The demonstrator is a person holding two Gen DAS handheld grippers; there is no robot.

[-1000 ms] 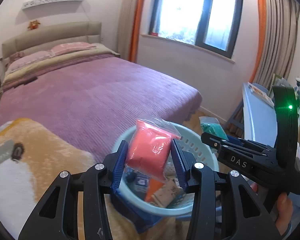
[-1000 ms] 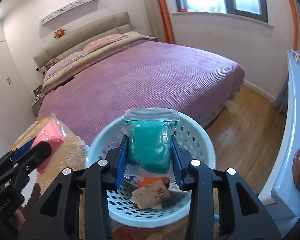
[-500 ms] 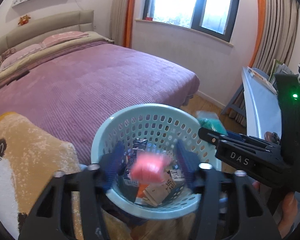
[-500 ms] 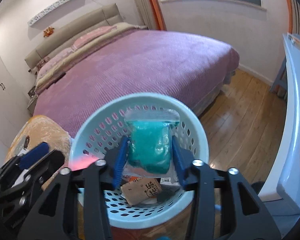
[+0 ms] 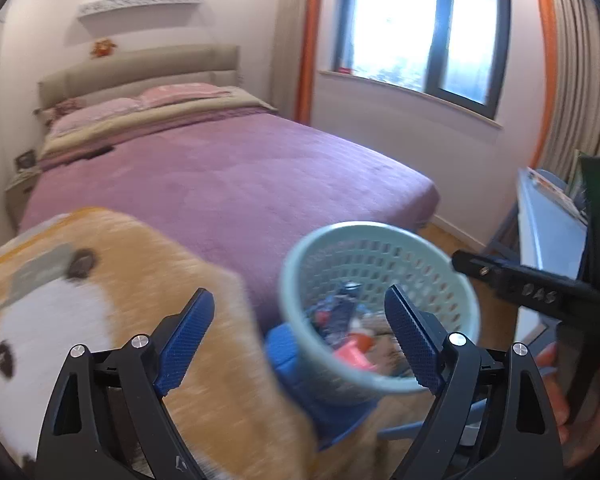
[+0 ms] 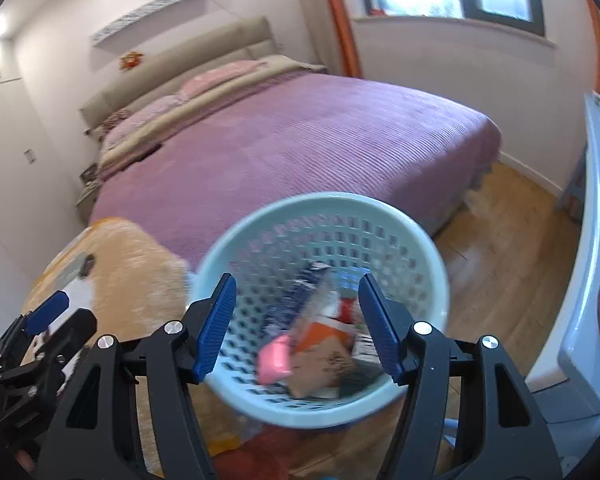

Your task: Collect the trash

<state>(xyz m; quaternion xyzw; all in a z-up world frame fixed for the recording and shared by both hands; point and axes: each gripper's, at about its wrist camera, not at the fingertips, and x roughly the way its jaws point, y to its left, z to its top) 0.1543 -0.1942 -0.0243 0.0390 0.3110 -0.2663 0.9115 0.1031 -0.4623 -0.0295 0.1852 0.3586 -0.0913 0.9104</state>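
Pale green perforated plastic basket beside purple bed, holding pink packet, cardboard scrap, blue wrapper. Left claw and right claw both spread wide, empty.

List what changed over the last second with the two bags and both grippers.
Both bags were let go. The left gripper opened and its pink bag dropped into the basket. The right gripper opened too; its teal bag is gone from the fingers, not clearly seen now. The basket, bed and orange blanket stayed put.
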